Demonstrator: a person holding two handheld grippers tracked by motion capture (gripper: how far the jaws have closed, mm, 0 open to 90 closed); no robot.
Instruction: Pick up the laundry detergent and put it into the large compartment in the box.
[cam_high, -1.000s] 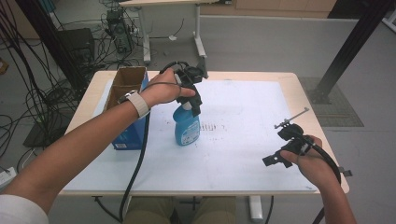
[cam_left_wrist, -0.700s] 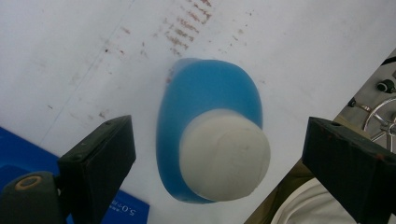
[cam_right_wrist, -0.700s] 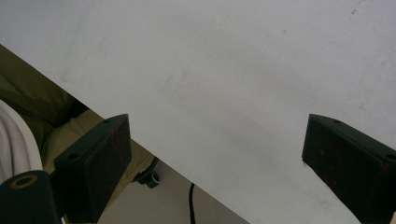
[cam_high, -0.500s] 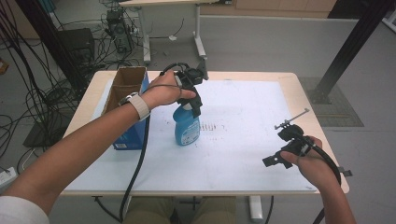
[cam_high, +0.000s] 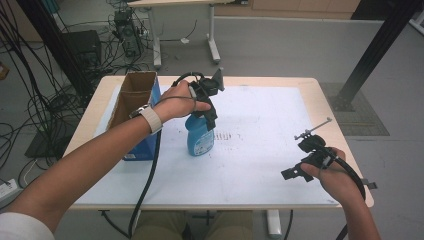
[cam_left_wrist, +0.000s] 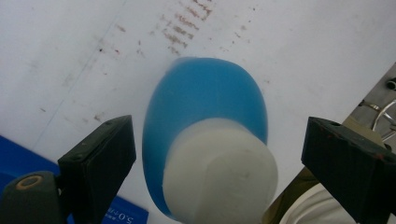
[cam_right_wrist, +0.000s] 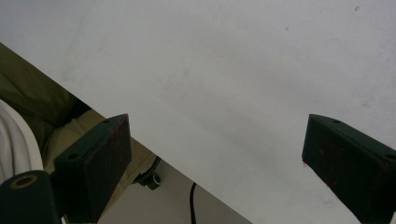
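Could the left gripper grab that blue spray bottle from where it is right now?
Probably yes. The left gripper hangs right above the blue spray bottle, its jaws open on either side of the white cap with gaps on both sides. Nothing sits between them; the cardboard box stands off to the side.

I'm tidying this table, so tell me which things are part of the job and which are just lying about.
In use: spray bottle, left hand-held gripper with jaws open around its cap.
Lying about: cardboard box, right hand-held gripper, open and holding nothing.
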